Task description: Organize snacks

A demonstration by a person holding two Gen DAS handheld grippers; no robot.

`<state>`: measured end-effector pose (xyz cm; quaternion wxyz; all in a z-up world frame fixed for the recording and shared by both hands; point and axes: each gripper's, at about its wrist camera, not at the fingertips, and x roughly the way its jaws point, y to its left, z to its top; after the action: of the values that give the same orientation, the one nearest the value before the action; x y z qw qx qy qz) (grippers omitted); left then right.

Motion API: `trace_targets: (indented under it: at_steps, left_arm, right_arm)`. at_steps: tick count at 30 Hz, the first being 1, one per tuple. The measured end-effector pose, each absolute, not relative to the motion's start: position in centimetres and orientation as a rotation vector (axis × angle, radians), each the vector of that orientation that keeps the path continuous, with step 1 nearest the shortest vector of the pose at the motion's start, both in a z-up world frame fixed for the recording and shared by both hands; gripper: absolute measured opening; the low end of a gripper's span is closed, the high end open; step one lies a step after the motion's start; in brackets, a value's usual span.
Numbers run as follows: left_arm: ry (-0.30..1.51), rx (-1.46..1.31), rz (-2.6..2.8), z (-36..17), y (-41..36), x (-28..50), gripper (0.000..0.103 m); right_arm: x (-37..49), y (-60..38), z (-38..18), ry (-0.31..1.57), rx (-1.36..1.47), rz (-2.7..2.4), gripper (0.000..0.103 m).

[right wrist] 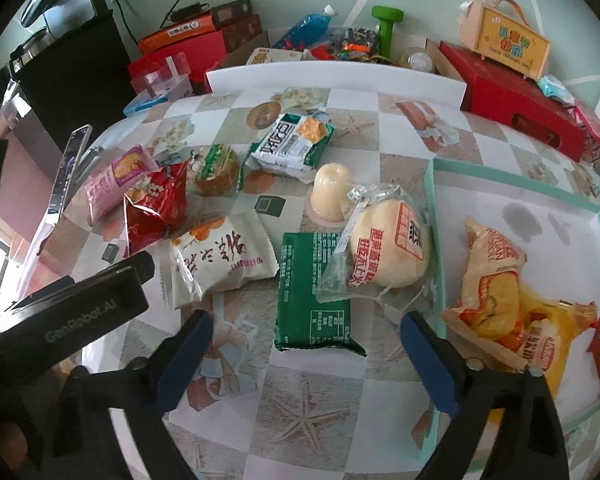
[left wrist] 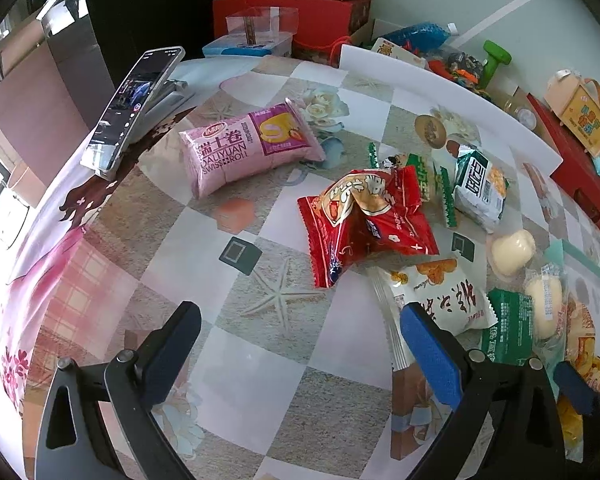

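**Snacks spread across a patterned table, both grippers open**

Table (right wrist: 400,140) with checkered cloth carries loose snacks; a teal-rimmed tray (right wrist: 516,184) at right holds yellow-orange packets (right wrist: 500,292). Pink Swiss-roll pack (left wrist: 248,148) lies far left, red packet (left wrist: 364,220) mid-table, white packet (right wrist: 224,256) beside it. Green packet (right wrist: 314,292) sits centred ahead of the right gripper (right wrist: 306,364), jaws wide, nothing between. Left gripper (left wrist: 300,352) likewise gapes over bare cloth, white packet just beside its right finger.

pink snack pack (left wrist: 249,148): "DALIYUAN SWISS ROLL" | black gripper body (right wrist: 80,312): "GenRobot.AI" | other packets carry Chinese characters, not legible here
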<state>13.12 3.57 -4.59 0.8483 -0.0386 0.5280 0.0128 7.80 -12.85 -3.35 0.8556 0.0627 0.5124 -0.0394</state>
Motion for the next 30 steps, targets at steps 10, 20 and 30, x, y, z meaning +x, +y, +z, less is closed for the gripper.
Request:
trace_targets:
  at_steps: [10, 20, 30]
  left_arm:
    - [1.119, -0.071, 0.024, -4.8, 3.4, 13.2, 0.1]
    - [1.12, -0.068, 0.017, -4.9, 3.3, 13.2, 0.1]
    - [1.134, -0.075, 0.001, -5.4, 2.7, 13.6, 0.1]
  right_arm:
    - [7.8, -12.5, -3.8, 1.095, 0.113, -0.056, 0.078]
    - [8.3, -12.6, -4.5, 1.098, 0.131, -0.05, 0.076]
    - [9.4, -14.0, -6.1, 1.069, 0.149, -0.108, 0.067]
